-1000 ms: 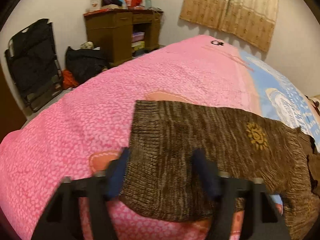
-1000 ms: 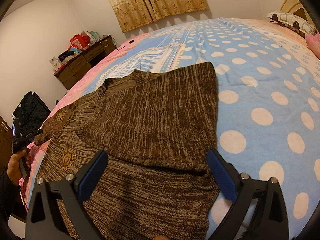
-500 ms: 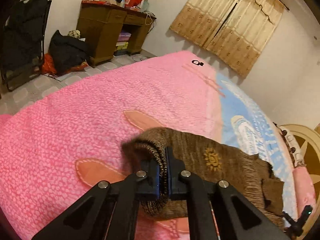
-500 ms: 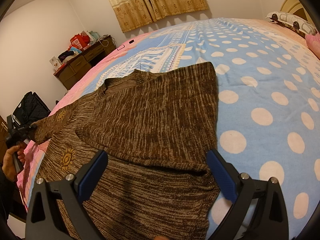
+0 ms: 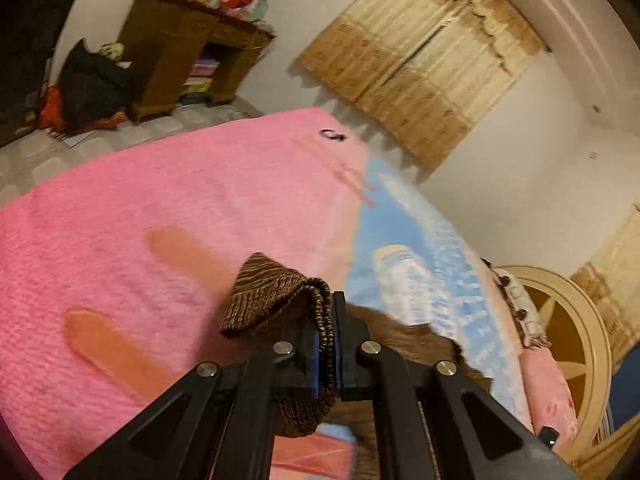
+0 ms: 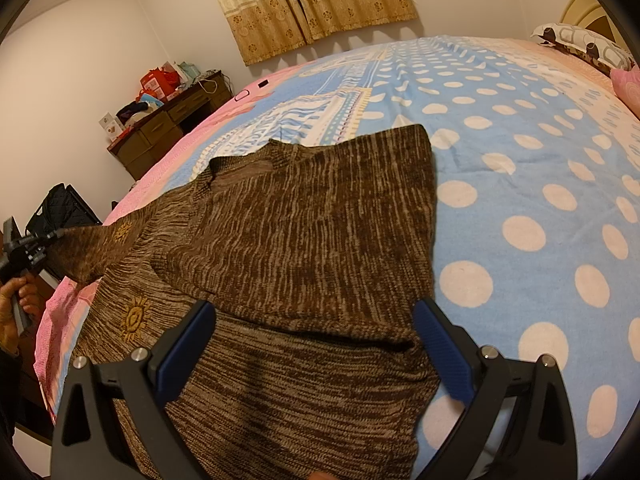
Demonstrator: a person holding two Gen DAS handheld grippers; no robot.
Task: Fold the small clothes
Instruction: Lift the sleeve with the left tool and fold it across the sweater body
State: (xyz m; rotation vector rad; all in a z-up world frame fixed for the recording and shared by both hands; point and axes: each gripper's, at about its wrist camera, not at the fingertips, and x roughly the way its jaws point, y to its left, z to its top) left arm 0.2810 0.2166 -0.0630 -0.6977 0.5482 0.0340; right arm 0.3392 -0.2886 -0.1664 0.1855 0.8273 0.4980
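Observation:
A small brown knit sweater [image 6: 304, 236] with yellow sun motifs lies on the bed, its right sleeve folded across the body. My left gripper [image 5: 329, 332] is shut on the cuff of the left sleeve [image 5: 276, 296] and holds it lifted above the pink blanket; in the right wrist view it shows at far left [image 6: 52, 236] with the sleeve stretched out from the body. My right gripper [image 6: 316, 344] is open and empty, hovering low over the sweater's lower body, one finger on each side.
The bed has a pink blanket [image 5: 140, 208] on the left and a blue dotted blanket [image 6: 520, 168] on the right. A wooden desk [image 5: 176, 52] and dark bags stand by the wall. Pillows [image 6: 588, 48] and a headboard [image 5: 576, 344] lie at the far end.
My left gripper has shut on the sleeve cuff and lifted it off the bed, pulling the sleeve up and outward. The right gripper has not moved.

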